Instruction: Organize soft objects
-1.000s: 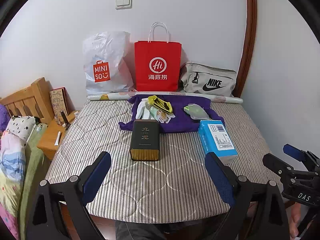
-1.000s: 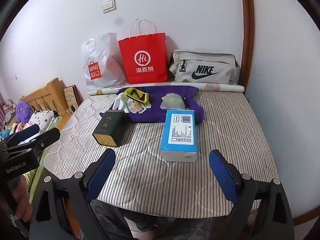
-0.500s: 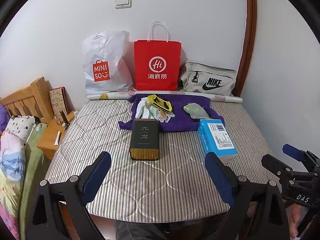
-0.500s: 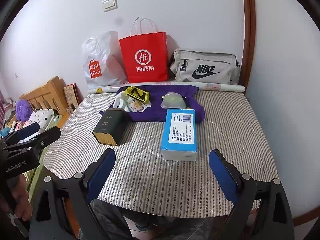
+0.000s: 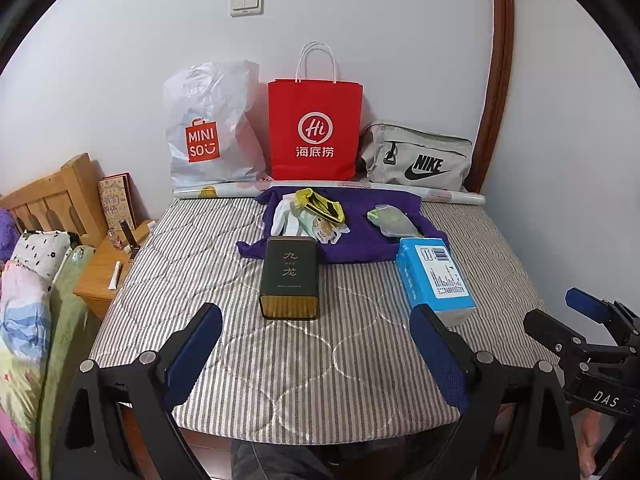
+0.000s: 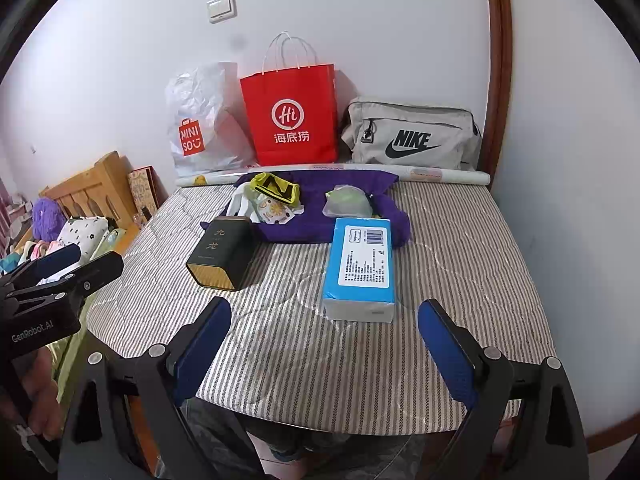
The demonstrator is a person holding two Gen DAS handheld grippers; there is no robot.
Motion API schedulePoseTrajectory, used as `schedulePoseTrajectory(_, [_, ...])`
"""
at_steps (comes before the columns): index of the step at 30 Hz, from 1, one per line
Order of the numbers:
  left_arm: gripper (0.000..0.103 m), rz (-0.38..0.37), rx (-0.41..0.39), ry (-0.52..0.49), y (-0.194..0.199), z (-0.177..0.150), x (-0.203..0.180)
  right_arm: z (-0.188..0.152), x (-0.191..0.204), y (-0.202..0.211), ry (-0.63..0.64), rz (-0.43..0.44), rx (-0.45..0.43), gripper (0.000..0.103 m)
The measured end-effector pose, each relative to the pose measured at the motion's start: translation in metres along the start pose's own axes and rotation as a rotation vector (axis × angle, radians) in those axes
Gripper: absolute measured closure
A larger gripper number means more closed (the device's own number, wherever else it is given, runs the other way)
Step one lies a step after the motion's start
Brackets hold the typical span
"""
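A purple cloth (image 5: 360,240) (image 6: 316,216) lies at the far side of the striped mattress (image 5: 280,360) (image 6: 460,248). On it lie a yellow-black soft item (image 5: 320,205) (image 6: 276,187), white patterned cloths (image 5: 296,222) (image 6: 272,210) and a greenish clear pouch (image 5: 390,220) (image 6: 347,201). My left gripper (image 5: 316,354) is open and empty over the near edge. My right gripper (image 6: 324,350) is open and empty, also at the near edge. Each shows at the other view's side, the right (image 5: 576,324) and the left (image 6: 68,268).
A dark tea tin (image 5: 289,278) (image 6: 222,252) and a blue box (image 5: 434,278) (image 6: 362,266) lie mid-mattress. A Miniso bag (image 5: 208,128), red paper bag (image 5: 314,128), Nike bag (image 5: 416,158) and paper roll (image 5: 440,196) line the wall. A wooden nightstand (image 5: 104,268) and bedding stand left.
Both grippers have barely moved; the views drift slightly. Nothing on the mattress has moved.
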State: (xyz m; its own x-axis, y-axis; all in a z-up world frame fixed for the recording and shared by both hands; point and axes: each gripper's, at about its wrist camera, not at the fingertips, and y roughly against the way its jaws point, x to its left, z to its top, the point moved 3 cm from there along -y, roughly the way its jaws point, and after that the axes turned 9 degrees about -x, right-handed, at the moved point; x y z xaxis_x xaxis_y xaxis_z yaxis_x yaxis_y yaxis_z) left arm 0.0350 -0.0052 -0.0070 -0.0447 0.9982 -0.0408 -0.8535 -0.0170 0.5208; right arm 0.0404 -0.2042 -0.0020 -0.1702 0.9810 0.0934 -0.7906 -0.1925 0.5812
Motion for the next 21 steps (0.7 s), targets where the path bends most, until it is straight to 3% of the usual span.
schedulePoseTrajectory(21, [0.008,-0.010,0.006,0.004,0.0003,-0.0002,0.0008,-0.0015,0.0006,0.0002,0.002,0.001,-0.001,0.009])
